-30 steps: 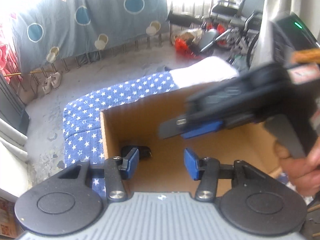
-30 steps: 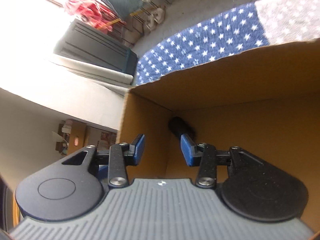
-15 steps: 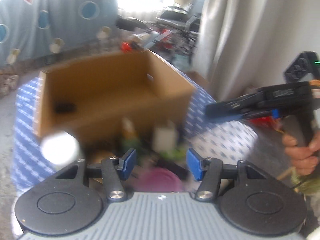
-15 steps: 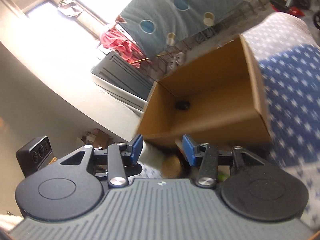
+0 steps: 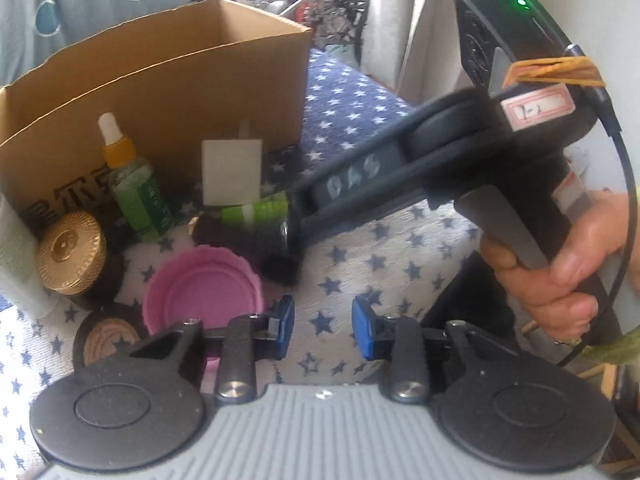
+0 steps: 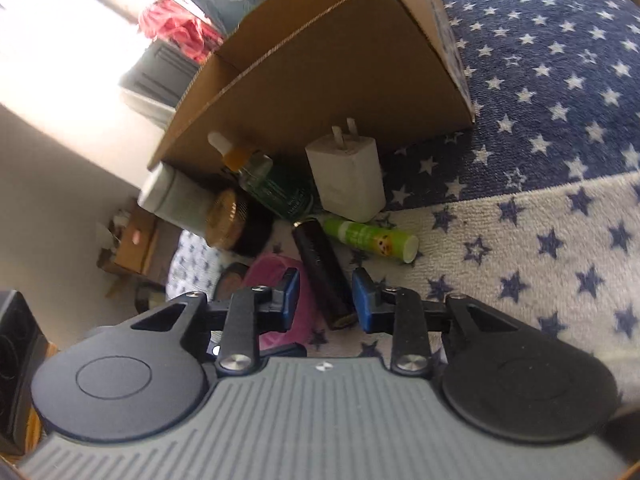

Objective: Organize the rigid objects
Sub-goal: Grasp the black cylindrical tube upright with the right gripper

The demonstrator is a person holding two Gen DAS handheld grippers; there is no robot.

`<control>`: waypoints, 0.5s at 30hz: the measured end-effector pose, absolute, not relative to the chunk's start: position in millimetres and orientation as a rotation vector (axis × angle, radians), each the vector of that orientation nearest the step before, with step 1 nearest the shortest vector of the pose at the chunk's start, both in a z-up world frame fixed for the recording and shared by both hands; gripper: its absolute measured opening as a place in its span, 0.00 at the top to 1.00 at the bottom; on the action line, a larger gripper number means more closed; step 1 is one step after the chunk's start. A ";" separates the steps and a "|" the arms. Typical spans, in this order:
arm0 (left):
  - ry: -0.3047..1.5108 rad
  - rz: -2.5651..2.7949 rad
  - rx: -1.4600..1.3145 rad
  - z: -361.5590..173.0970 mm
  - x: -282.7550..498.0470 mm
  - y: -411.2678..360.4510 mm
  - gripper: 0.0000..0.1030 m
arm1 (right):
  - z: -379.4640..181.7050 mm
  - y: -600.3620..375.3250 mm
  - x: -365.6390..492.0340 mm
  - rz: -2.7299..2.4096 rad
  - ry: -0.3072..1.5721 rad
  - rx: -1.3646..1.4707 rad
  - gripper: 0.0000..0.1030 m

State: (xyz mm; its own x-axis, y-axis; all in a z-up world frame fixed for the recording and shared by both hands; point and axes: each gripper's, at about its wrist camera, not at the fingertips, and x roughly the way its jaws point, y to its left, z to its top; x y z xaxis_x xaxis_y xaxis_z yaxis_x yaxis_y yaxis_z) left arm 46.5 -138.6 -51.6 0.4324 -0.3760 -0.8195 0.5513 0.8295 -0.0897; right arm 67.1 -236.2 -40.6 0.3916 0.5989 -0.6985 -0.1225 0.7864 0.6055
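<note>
A cardboard box [image 5: 160, 80] stands on a star-patterned cloth, and small objects lie in front of it. My right gripper [image 6: 325, 300] is open, its fingers either side of the near end of a dark cylinder [image 6: 320, 276]; the cylinder also shows in the left wrist view [image 5: 236, 236]. Beside it lie a green tube [image 6: 368, 238], a white charger plug [image 6: 348, 176], a green dropper bottle [image 5: 136, 184], a gold-lidded jar [image 5: 70, 252], a pink lid [image 5: 202, 292] and a round compact [image 5: 108, 340]. My left gripper [image 5: 322, 332] is open and empty above bare cloth.
A white bottle [image 6: 172, 196] lies at the box's left corner. The box [image 6: 320, 80] is open at the top. In the left wrist view the right gripper's body [image 5: 460, 152] and the hand holding it fill the right side. Curtains and room clutter stand behind.
Both grippers have pulled back out of the box and dropped to the objects in front of it. The right gripper now straddles the dark cylinder.
</note>
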 end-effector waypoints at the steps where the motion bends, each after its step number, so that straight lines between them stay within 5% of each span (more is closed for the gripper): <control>1: 0.961 -0.569 0.210 -52.6 45.4 -136.9 0.68 | -44.0 -231.8 69.9 0.491 1.091 0.483 0.74; 8: 0.955 -0.564 0.242 -53.8 43.7 -135.8 0.68 | -48.0 -225.8 69.5 0.523 1.085 0.452 0.77; 15: 0.974 -0.614 0.247 -55.5 41.5 -138.5 0.54 | -51.0 -245.0 41.8 0.482 1.104 0.547 0.79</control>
State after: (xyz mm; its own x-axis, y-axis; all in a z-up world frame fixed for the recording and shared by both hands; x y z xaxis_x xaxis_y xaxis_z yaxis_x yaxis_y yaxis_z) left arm 41.5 -138.5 -55.5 0.4106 -0.3744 -0.8314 0.5884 0.8053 -0.0721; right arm 41.8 -245.0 -51.0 0.3746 0.6131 -0.6955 -0.0928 0.7712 0.6298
